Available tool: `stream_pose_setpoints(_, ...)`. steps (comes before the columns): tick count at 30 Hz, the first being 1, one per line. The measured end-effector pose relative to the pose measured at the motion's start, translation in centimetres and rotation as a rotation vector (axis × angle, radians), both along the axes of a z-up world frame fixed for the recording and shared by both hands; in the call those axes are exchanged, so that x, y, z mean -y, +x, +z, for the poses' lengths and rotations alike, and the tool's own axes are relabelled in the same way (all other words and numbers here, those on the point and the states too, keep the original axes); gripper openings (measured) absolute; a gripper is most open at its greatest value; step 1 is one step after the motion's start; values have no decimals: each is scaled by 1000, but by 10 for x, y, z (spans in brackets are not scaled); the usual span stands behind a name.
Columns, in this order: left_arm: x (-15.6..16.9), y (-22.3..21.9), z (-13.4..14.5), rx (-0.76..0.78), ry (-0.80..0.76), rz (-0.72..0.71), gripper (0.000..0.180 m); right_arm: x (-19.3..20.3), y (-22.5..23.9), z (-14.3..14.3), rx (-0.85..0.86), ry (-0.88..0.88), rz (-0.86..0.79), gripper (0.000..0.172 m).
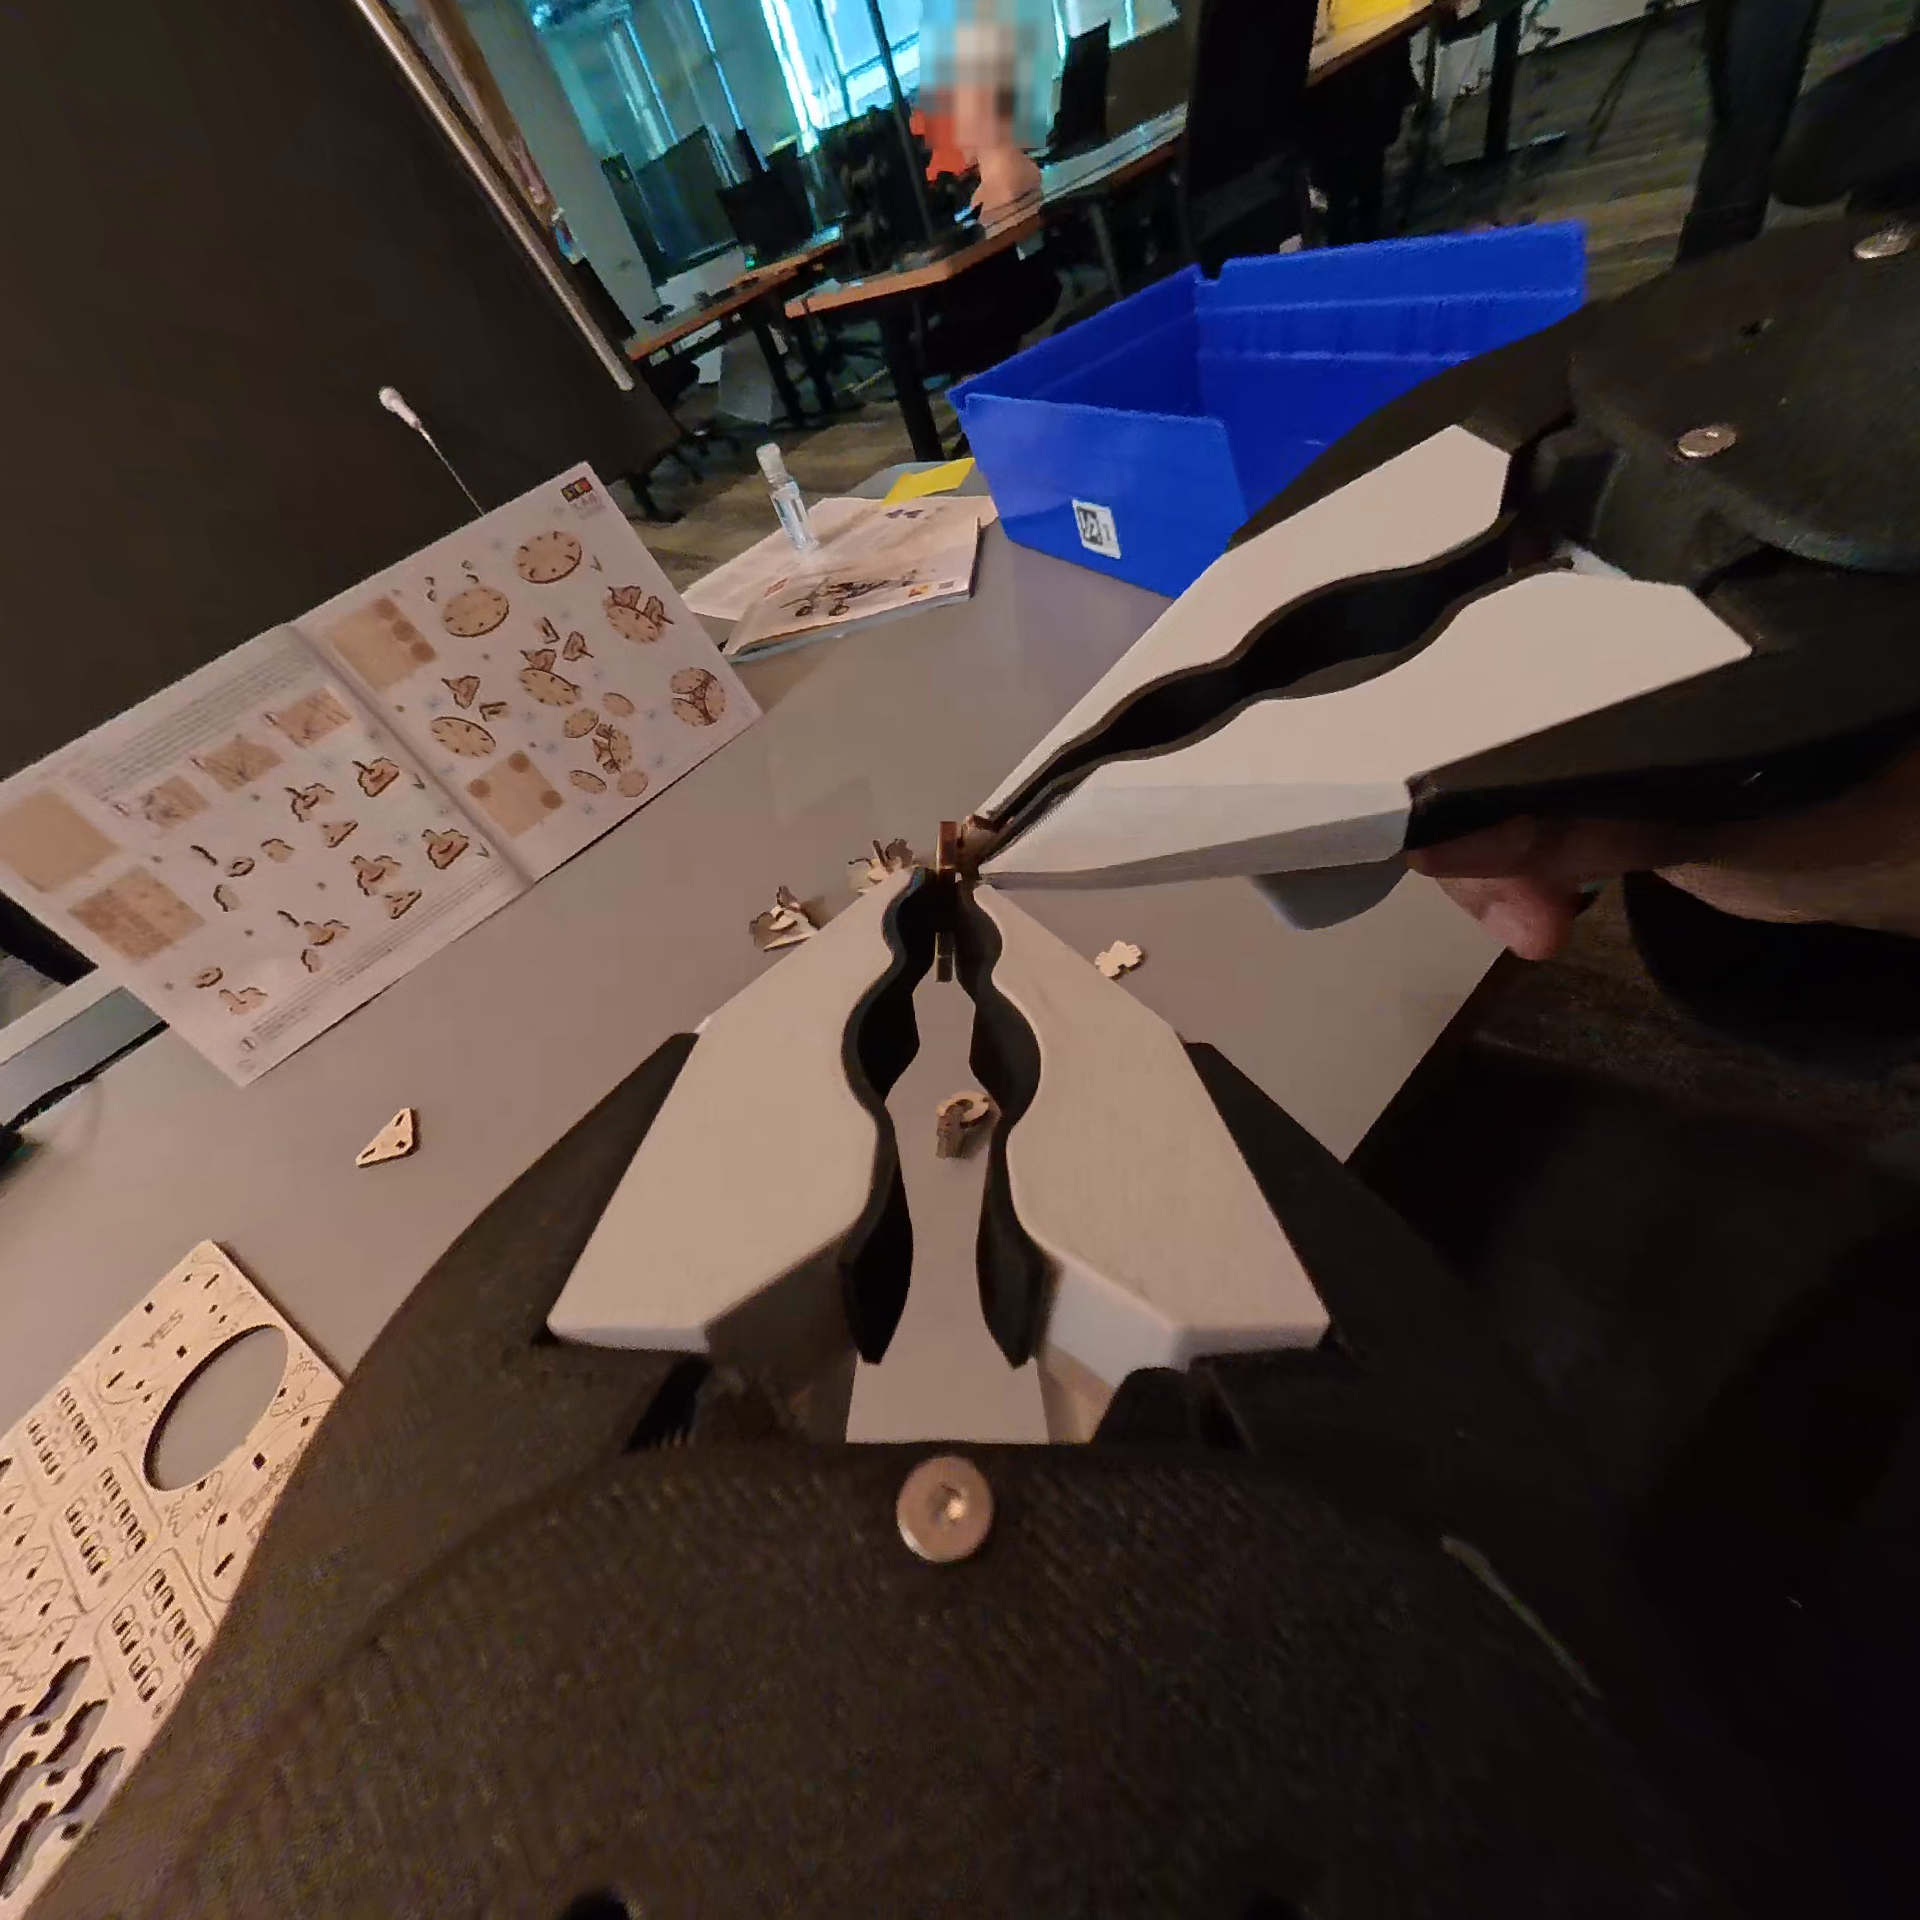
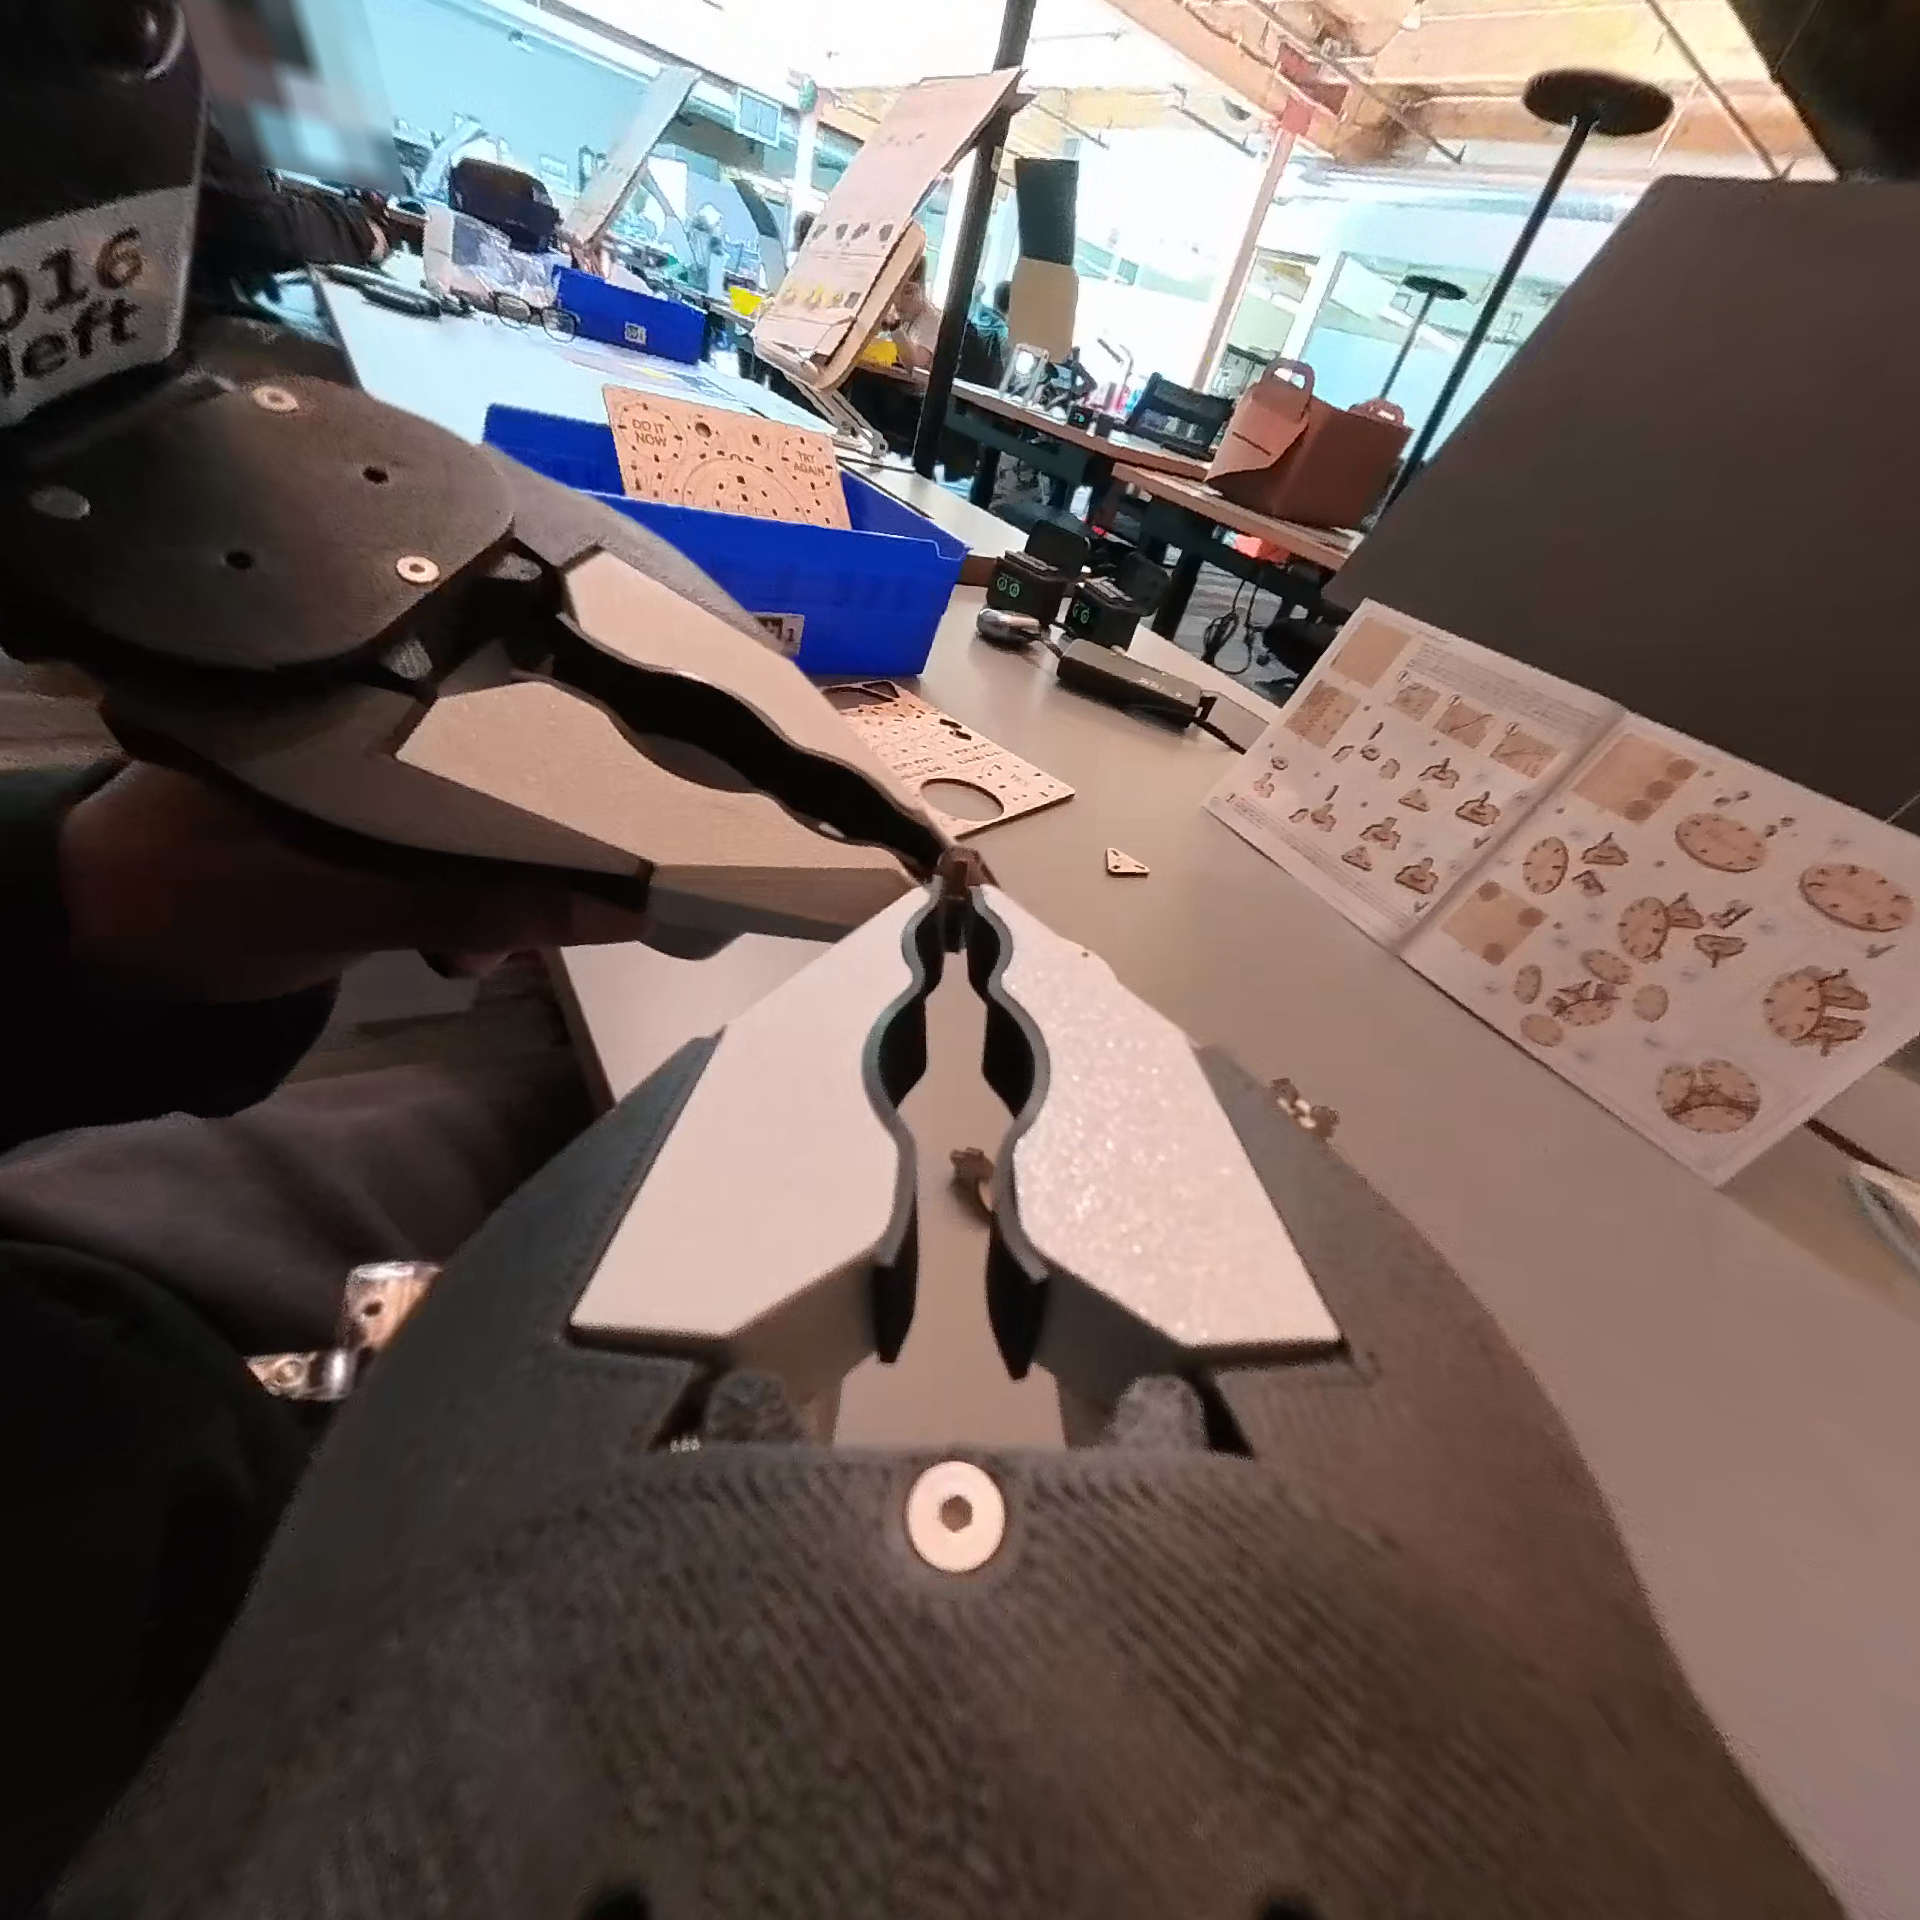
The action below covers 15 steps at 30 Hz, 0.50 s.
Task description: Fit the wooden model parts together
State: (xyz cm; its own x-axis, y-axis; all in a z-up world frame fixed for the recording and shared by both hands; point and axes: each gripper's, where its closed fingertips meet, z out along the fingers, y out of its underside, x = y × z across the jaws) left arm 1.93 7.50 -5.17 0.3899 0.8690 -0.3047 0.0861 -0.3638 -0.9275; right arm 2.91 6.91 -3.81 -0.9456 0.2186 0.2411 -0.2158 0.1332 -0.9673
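The two grippers meet tip to tip above the table (image 1: 852, 727), the left gripper (image 1: 943, 883) and the right gripper (image 2: 951, 894) each pinching a small wooden piece (image 1: 945, 847). Beyond them an open booklet (image 1: 364, 748) leans upright, with a second booklet (image 1: 852, 582) flat behind it and a bin (image 1: 1091, 468) farther back. A triangle piece (image 1: 390, 1138) lies between booklet and punched sheet (image 1: 125, 1455). More wooden bits (image 1: 784, 920) lie just beside the tips.

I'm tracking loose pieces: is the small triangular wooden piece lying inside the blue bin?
No: the triangular wooden piece lies on the grey table, well apart from the blue bin.
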Motion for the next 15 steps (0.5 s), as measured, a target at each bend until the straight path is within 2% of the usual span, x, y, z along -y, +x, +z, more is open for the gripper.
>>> stream_pose_setpoints(2, 2, -3, -2, 6, 19, 20, 2, 2, -3, -3, 14, 1, -22, 0)
stream_pose_setpoints(6, 2, -9, 0, 58, 280, -57, 2, 2, -8, -1, -21, -1, -101, 1)
stream_pose_setpoints(11, 0, -17, 1, 45, 314, -75, 4, -1, -15, 0, -8, -32, -160, 1)
stream_pose_setpoints(15, -1, -23, -8, 129, 503, -118, 4, -1, -21, -8, 61, -41, -159, 1)
